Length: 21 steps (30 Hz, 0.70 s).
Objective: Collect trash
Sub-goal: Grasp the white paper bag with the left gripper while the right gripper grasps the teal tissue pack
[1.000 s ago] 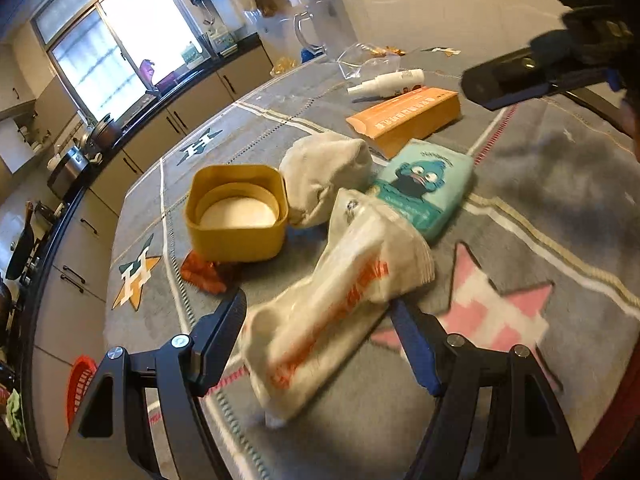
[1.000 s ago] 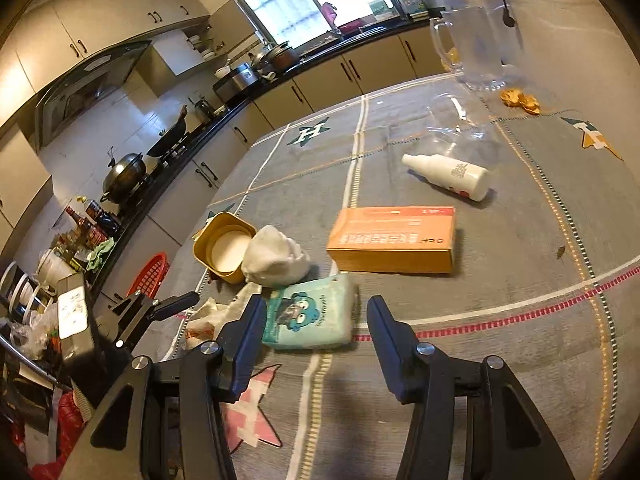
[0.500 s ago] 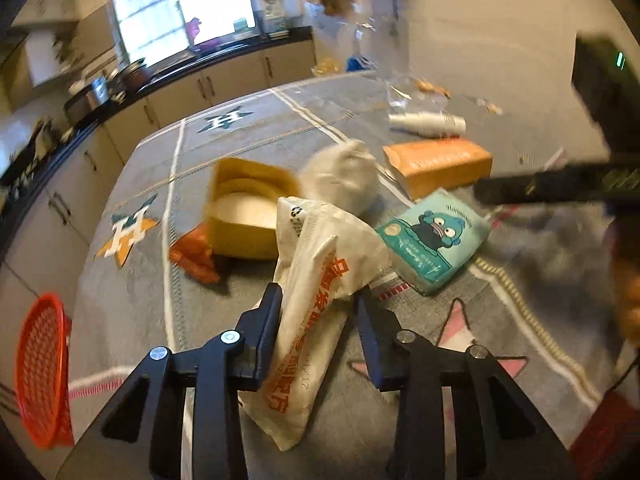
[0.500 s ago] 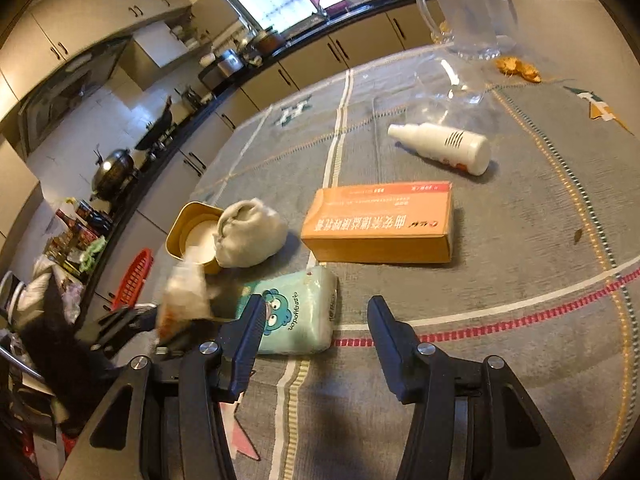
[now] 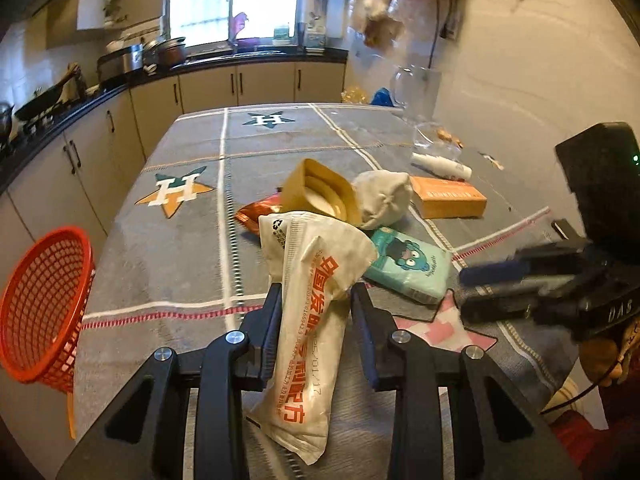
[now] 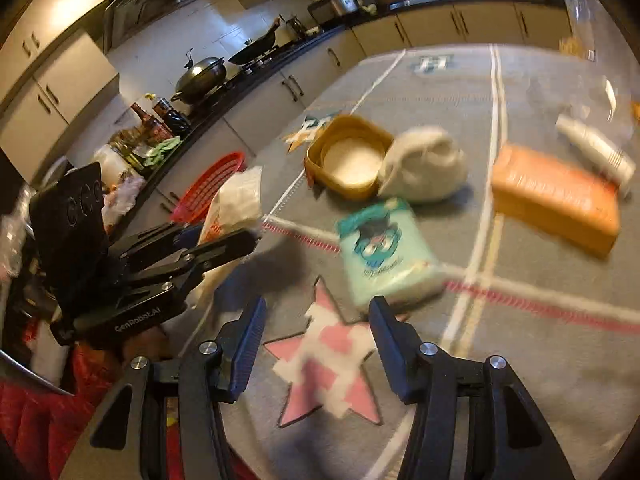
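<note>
Gripping, left wrist view: the left gripper [image 5: 316, 300] pinches a white plastic wrapper [image 5: 316, 312] between both fingers, at lower centre of the frame.
Wrapper look: crumpled, long, white with orange printed characters and a recycling mark near its top; one end fans out above the fingers, the other hangs below them toward the bottom of the frame.
Wrapper place: raised over the near part of the grey tablecloth [image 5: 176, 256], in front of the other clutter.
Clutter behind: a red foil wrapper [image 5: 256, 210], a tilted yellow container [image 5: 320, 192], a pale cloth bundle [image 5: 384, 200], a teal tissue pack [image 5: 408, 264], an orange box [image 5: 448, 198] and a white bottle [image 5: 440, 162], packed close at centre and right.
Open room: bare cloth at left centre, running to the table's left edge.
Basket: a red mesh basket [image 5: 40, 304] sits at the far left of the frame, beside that edge.
Right side: the right gripper [image 5: 496, 280] shows blurred at right centre.

Right wrist view, right gripper [image 6: 316, 332]: fingers spread, nothing between them, over a pink star on the cloth at lower centre.
Ahead: the teal tissue pack [image 6: 384, 248] lies just beyond the right fingertip.
Left of frame: the left gripper [image 6: 224, 240] holds the wrapper [image 6: 240, 200], with the red basket [image 6: 212, 184] behind it.
Sharpness: this view is motion-blurred.
</note>
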Tool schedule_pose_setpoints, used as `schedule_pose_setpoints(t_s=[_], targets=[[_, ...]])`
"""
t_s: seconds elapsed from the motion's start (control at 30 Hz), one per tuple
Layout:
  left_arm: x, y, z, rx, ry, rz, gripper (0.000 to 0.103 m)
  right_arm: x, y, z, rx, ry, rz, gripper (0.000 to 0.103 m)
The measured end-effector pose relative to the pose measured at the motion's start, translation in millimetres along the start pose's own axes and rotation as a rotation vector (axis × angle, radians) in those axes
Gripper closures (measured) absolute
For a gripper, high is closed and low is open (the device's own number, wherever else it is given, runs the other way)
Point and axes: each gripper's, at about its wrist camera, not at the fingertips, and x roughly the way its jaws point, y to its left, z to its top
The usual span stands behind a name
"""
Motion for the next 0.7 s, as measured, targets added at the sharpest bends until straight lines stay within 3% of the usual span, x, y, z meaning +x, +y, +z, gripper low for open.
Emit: schedule_pose_setpoints(t_s=[0.1, 0.3, 0.5, 0.6, 0.7], targets=[[-1, 3, -1, -0.009, -0.008, 0.003, 0.071, -2, -5, 14, -0.05, -0.027, -0.132, 0.037], [-1, 7, -2, -0.027, -0.011, 0.01, 0.071, 33, -8, 31, -0.1, 0.034, -0.191, 0.037], [0, 7, -4, -0.041, -0.017, 0.023, 0.071, 50, 6, 24, -0.182, 0.061, -0.304, 0.037], [1, 4, -5, -0.04, -0.025, 0.034, 0.071, 54, 5, 21, -0.189, 0.066, -0.354, 0.042], [1, 4, -5, -0.049, -0.029, 0.042, 0.071, 51, 1, 19, -0.161, 0.05, -0.35, 0.048]])
